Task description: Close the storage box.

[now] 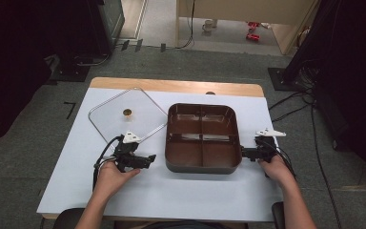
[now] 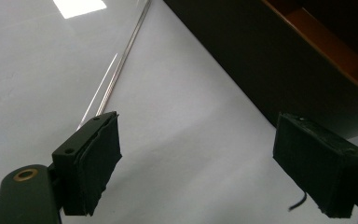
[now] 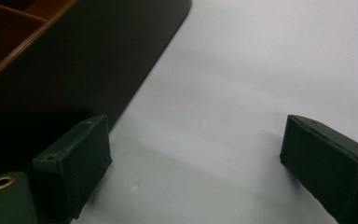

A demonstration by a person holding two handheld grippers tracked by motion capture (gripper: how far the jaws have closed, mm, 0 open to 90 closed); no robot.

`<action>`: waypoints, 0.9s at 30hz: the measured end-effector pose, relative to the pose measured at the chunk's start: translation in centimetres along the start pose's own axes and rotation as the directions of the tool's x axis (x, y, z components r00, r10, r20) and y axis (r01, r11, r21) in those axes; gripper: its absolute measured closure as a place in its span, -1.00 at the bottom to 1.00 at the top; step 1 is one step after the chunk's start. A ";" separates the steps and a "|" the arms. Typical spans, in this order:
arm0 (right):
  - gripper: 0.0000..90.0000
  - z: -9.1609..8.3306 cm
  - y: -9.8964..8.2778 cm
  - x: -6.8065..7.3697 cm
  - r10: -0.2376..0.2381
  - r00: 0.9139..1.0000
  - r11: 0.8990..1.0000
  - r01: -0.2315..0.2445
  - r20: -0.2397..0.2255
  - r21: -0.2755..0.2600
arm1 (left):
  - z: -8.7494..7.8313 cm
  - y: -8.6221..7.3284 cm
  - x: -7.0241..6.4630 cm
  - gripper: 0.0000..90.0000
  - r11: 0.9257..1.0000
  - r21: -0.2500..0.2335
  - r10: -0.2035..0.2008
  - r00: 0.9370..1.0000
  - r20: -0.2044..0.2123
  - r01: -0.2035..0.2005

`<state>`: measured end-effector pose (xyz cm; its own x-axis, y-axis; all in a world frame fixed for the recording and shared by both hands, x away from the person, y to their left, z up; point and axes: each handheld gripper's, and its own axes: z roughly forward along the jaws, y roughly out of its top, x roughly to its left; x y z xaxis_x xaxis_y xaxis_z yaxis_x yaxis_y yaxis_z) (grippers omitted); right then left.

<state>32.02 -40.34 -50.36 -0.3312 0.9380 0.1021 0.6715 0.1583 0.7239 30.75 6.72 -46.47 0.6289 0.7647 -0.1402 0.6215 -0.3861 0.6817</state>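
Note:
A brown square tray (image 1: 203, 164) with four compartments sits mid-table. Its dark outer wall (image 2: 279, 70) runs across the left gripper view, and the same wall (image 3: 74, 74) shows at the upper left of the right gripper view. A clear square glass lid (image 1: 106, 125) with a brass knob (image 1: 127, 112) lies flat to the tray's left; its metal rim (image 2: 121, 70) is visible. My left gripper (image 1: 150, 158) is open just left of the tray, nothing between its pads (image 2: 93, 163). My right gripper (image 1: 244, 153) is open at the tray's right side, also empty.
The white table surface (image 1: 171, 191) has a wooden strip (image 1: 171, 86) along its far edge. Black stands and cables (image 1: 295, 100) sit on the grey carpet around the table. Small objects lie on the floor far back.

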 end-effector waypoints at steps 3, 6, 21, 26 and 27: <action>-0.83 0.0 0.0 0.0 0.000 1.000 1.000 0.000 0.000 0.000 | -0.2 0.1 0.3 -0.68 1.000 0.007 0.020 0.999 0.035 -0.020; -0.83 0.0 0.0 0.0 0.000 1.000 1.000 0.000 0.000 0.000 | -0.2 0.4 0.5 -0.67 1.000 0.002 0.009 1.000 0.028 -0.009; -0.82 0.0 0.0 0.0 -0.001 1.000 1.000 0.001 0.000 0.000 | 0.0 3.0 3.3 -0.65 0.999 -0.026 -0.022 1.000 -0.019 0.021; -0.82 0.0 0.0 0.0 -0.001 1.000 1.000 0.001 0.000 -0.001 | 0.2 3.7 4.3 -0.64 0.999 -0.041 -0.033 0.999 -0.028 0.032; -0.82 0.0 0.0 0.0 -0.001 1.000 1.000 0.001 0.000 0.000 | 0.3 4.0 4.7 -0.64 0.998 -0.041 -0.039 0.999 -0.037 0.038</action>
<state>32.01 -40.35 -50.37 -0.3317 0.9380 0.1012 0.6708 0.1591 0.7244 36.37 8.62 -44.61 0.5863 0.7979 -0.1400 0.6248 -0.3355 0.7050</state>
